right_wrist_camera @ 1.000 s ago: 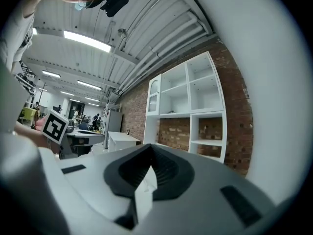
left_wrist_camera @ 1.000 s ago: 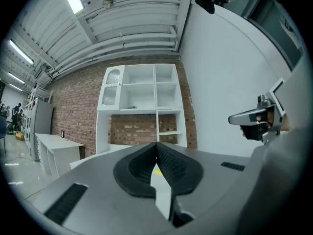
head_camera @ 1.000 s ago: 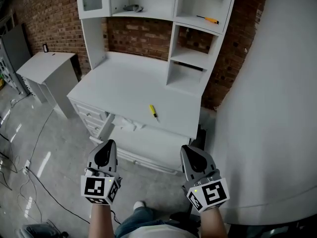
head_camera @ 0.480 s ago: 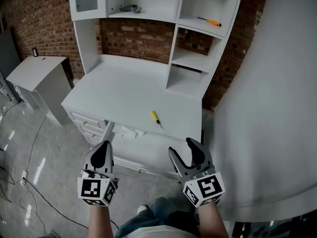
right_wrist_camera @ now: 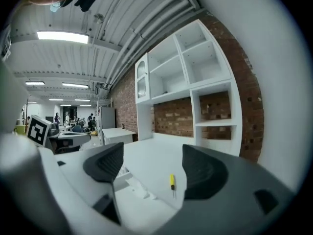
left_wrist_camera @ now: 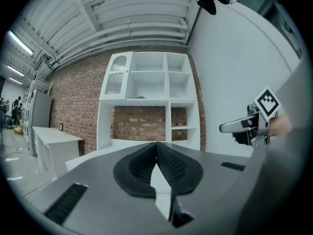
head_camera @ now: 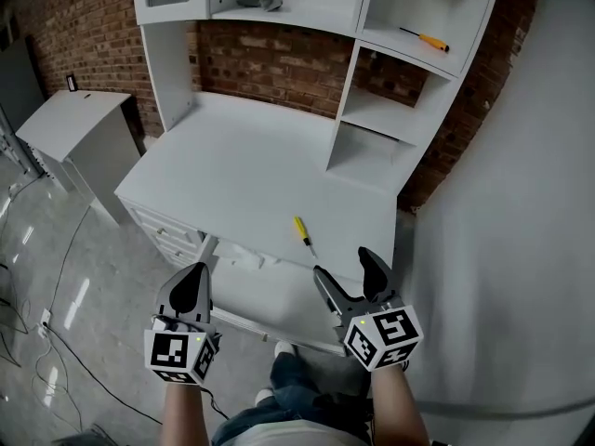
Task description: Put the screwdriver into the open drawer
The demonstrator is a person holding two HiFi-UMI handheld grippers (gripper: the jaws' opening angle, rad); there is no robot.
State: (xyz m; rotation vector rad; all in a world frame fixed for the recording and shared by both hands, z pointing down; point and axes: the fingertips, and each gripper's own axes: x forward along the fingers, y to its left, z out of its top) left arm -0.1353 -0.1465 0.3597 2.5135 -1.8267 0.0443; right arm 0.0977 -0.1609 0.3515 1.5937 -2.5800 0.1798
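Lining up: right tongs (head_camera: 344, 268) spread wide, yellow screwdriver (head_camera: 303, 231) just ahead

The screwdriver lies on the bench (head_camera: 232, 170) close to its front edge, right above the open drawer (head_camera: 265, 295). Its long axis runs roughly front to back, with the yellow handle on the far side and the tip pointing back toward the person. The right tongs have just been opening and have nothing in them. The screwdriver shows through their gap, ahead and a touch left, so I'd say the right hand is clearly the nearer 1. It'd want to close across the handle, not along it. The left tongs (head_camera: 197, 277) are pressed together, empty, off by the drawer's left corner. There's also an orange-handled screwdriver (head_camera: 426, 38) up on a shelf (head_camera: 409, 49), well out of reach.
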